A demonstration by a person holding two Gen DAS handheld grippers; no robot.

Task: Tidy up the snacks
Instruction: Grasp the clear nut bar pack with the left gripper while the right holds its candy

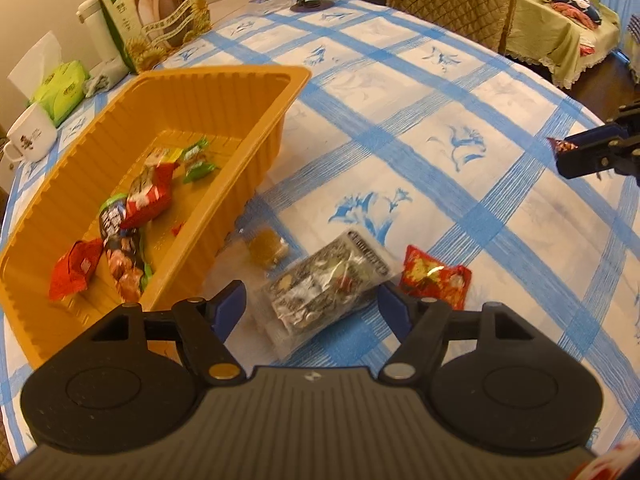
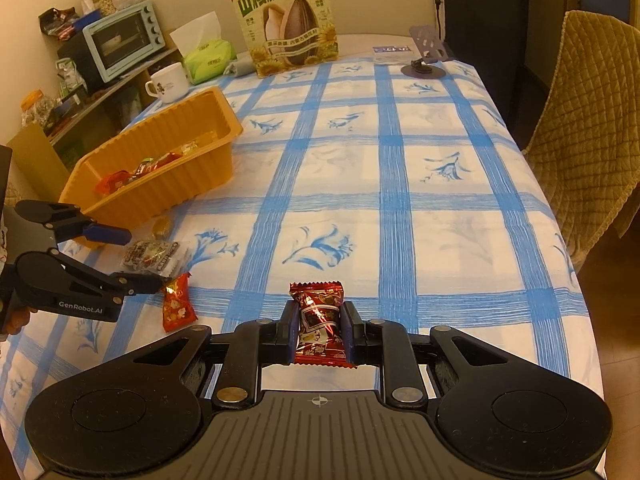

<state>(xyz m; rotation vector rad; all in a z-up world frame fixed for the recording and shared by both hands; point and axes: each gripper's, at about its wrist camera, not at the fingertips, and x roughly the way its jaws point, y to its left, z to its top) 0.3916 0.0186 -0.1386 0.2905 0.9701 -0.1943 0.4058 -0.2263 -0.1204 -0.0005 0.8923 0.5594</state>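
The tray (image 1: 224, 92) is orange plastic with ribbed walls. The snack packs (image 1: 332, 284) are shiny, crinkly foil. A soft checked cloth (image 2: 400, 184) covers the tabletop. The gripper (image 2: 319, 322) is matt black plastic.

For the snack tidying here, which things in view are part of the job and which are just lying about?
Part of the job:
- orange tray
- silver packet
- red packet
- yellow sweet
- dark red sweet, gripped in the right claw
- left claw, open

Lying about:
- seed box
- mug
- tissues
- toaster oven
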